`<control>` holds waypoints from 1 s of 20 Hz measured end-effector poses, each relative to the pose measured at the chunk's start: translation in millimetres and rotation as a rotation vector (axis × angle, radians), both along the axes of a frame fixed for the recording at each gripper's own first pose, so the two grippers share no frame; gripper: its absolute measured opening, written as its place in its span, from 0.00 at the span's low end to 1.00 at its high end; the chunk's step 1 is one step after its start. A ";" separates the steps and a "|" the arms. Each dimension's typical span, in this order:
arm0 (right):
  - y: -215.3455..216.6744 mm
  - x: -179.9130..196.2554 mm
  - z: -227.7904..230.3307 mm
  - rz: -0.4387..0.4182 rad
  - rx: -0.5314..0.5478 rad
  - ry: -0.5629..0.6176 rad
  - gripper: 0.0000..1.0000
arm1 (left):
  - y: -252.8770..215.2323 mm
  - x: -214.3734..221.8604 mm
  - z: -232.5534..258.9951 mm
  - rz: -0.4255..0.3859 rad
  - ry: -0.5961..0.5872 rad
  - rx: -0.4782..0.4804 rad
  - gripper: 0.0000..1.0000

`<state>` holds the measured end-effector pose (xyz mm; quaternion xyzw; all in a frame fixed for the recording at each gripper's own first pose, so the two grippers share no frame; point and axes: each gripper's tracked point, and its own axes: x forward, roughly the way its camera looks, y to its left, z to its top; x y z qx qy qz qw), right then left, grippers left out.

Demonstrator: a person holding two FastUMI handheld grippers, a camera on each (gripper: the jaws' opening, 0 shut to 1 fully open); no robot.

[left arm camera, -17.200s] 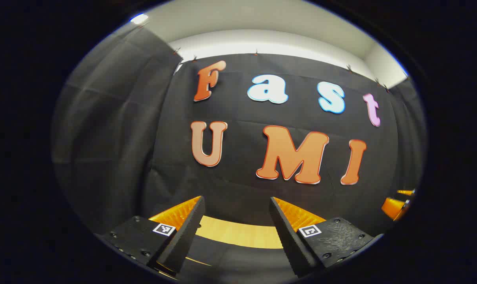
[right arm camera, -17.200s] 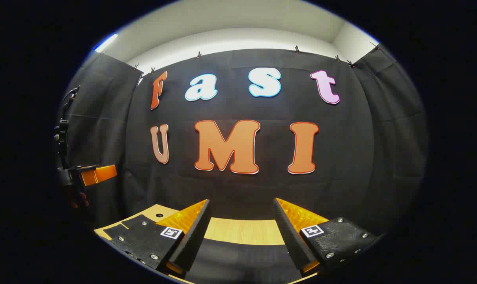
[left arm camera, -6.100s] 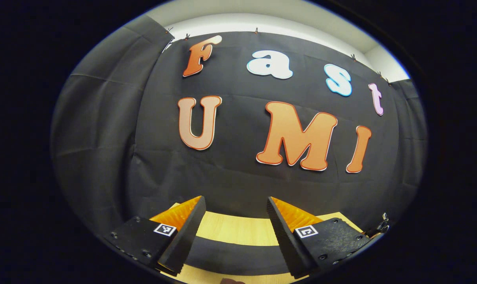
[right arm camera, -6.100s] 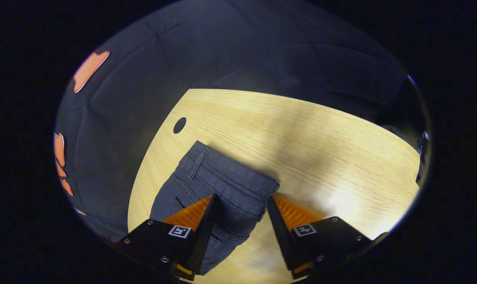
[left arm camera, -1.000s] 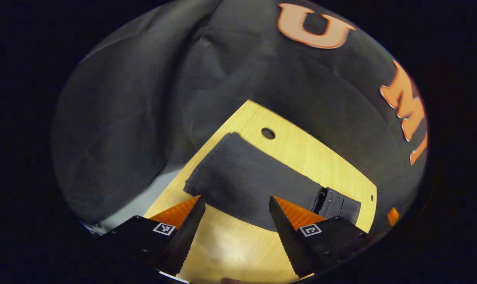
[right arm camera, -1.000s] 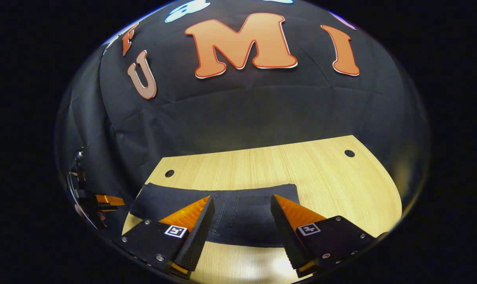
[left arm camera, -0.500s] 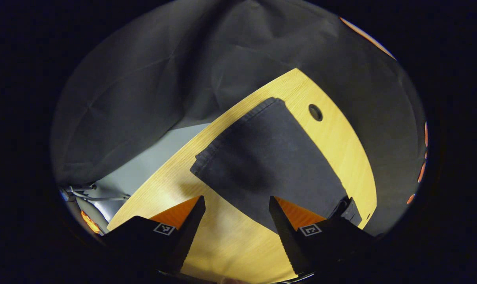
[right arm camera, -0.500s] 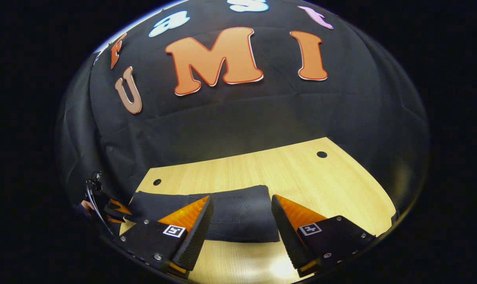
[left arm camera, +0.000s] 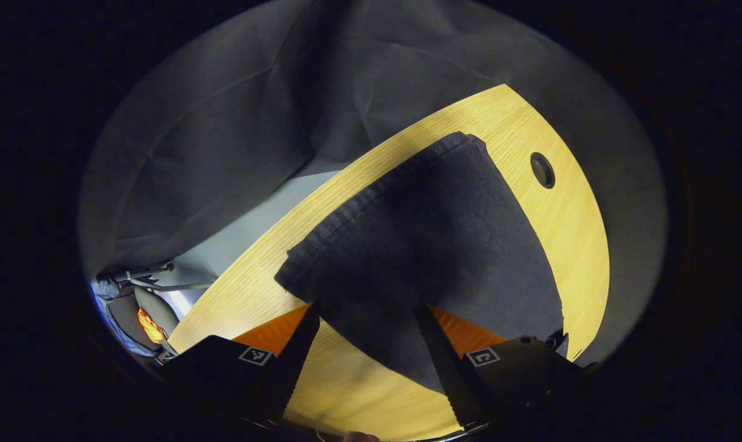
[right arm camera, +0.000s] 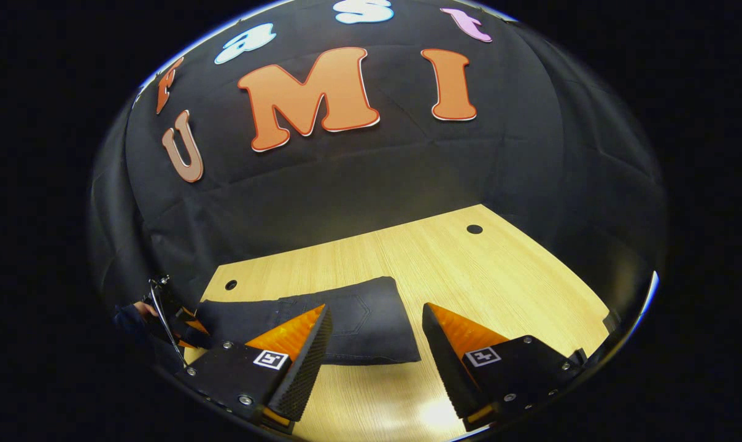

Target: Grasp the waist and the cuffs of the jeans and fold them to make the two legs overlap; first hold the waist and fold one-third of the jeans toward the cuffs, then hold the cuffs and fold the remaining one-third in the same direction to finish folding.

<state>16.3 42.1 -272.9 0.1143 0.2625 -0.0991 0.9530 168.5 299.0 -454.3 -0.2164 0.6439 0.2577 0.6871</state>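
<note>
Jeans (left arm camera: 432,245) lie folded flat on the wooden table (right arm camera: 469,276), near its left end.
I see my left gripper (left arm camera: 366,362) spread wide over the cuff end; my right gripper (right arm camera: 374,356) is released, gaping above the table.

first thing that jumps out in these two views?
The dark denim jeans, lying flat across the light wooden table, with the hemmed cuff end toward the table's edge in the left gripper view. The left gripper hovers open right over that end, cloth visible between its fingers. In the right gripper view, the right gripper is open too, near the jeans' other end.
</note>
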 end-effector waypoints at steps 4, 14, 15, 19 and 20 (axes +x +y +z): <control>0.3 -2.6 5.0 -0.016 -0.001 0.001 0.89 | -0.1 1.1 -4.0 0.009 0.036 0.031 0.98; -8.1 -11.5 26.6 -0.019 0.004 0.009 0.89 | -2.2 4.8 0.1 -0.021 -0.021 0.026 0.74; -11.3 -13.8 29.4 -0.019 -0.001 0.009 0.89 | -5.9 11.5 -3.4 -0.021 -0.042 0.017 0.55; -25.2 -22.5 37.8 -0.004 0.003 0.005 0.89 | -11.8 12.6 -1.5 -0.034 -0.083 -0.027 0.16; -31.3 -24.3 40.4 -0.005 0.001 0.001 0.89 | -10.9 14.4 -0.9 -0.063 -0.100 -0.039 0.05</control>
